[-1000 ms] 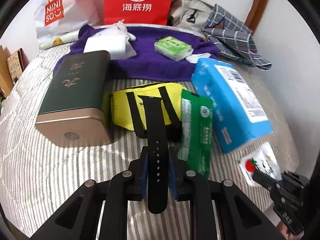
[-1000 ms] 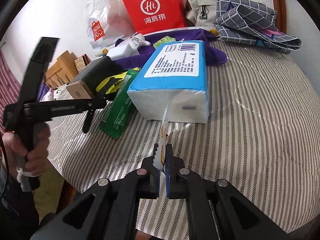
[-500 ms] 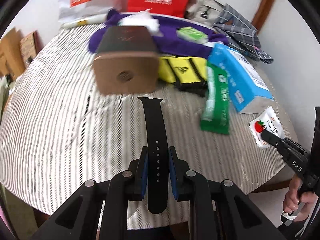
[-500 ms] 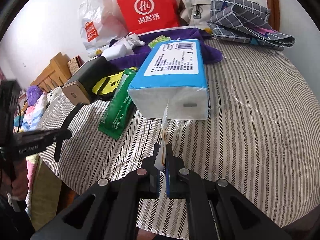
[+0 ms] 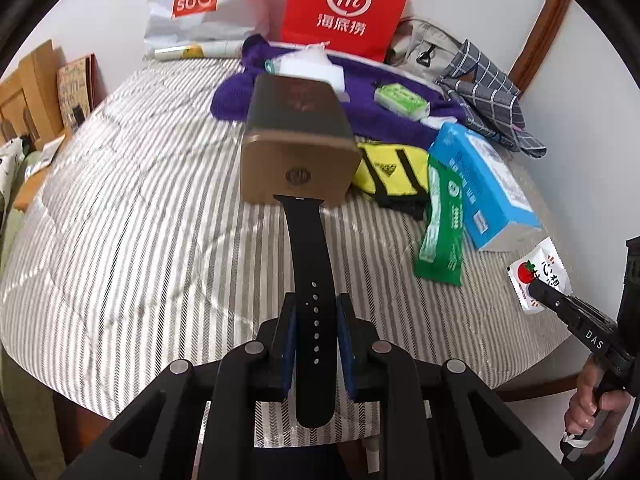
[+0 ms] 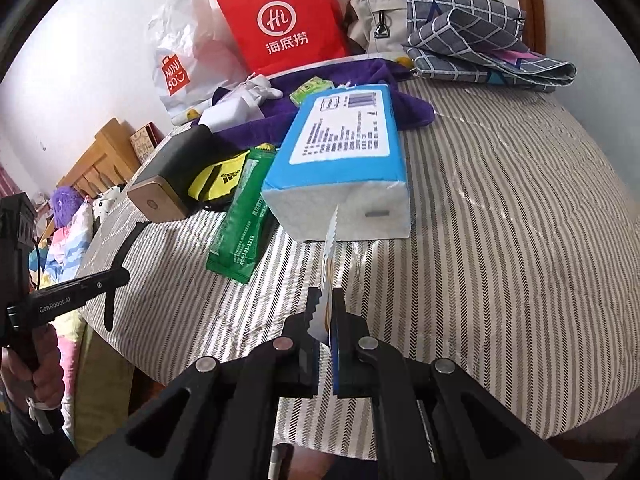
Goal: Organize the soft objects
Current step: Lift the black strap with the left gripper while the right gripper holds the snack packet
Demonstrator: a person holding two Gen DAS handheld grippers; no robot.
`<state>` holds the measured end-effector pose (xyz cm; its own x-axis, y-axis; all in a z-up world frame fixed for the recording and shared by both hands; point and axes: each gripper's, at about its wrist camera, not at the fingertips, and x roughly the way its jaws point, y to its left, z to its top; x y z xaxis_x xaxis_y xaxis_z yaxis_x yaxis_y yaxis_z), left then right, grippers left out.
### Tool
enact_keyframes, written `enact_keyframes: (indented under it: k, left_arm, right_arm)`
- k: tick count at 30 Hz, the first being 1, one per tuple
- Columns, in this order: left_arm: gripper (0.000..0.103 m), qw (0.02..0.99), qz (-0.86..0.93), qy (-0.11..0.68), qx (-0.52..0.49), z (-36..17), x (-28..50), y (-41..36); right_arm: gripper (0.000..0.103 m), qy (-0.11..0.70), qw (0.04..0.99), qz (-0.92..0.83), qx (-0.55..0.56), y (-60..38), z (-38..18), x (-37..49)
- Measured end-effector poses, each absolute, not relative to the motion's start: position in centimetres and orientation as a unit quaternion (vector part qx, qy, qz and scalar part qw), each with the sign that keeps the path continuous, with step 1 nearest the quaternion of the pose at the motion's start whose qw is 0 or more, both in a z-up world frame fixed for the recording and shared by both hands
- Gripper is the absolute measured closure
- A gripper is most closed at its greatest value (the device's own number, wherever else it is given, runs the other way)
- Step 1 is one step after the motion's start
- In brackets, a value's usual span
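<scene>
The tan-ended box (image 5: pixel 298 142) hides the white packet (image 5: pixel 316 68) behind it; the sachet (image 6: pixel 329 256) shows only edge-on.

Surface finishes on the bed

Matt rubbery watch strap (image 5: pixel 310 276); glossy plastic sachet (image 5: pixel 540 276); woven striped cloth bedcover (image 5: pixel 132 208); glossy paper bag (image 5: pixel 344 4) at 12 o'clock.

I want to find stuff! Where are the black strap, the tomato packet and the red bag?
black strap (image 5: pixel 308 256): left wrist view, mid-length.
tomato packet (image 5: pixel 550 270): left wrist view, white face.
red bag (image 6: pixel 280 24): right wrist view, logo.
</scene>
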<state>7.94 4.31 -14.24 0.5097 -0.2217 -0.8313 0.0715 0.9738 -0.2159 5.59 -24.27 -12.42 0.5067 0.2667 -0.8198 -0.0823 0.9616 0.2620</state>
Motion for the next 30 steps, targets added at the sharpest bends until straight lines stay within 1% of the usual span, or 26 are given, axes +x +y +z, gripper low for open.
enact_keyframes:
  k: [16,30]
  left_arm:
    - [0.085,0.884,-0.078,0.453,-0.086,-9.3,9.8,5.1]
    - [0.085,0.891,-0.062,0.439,-0.096,-6.7,13.5,6.0]
  right_arm:
    - [0.099,0.446,0.885,0.109,0.079,-23.8,-5.8,6.8]
    - [0.099,0.429,0.893,0.115,0.068,-23.0,-3.2,11.3]
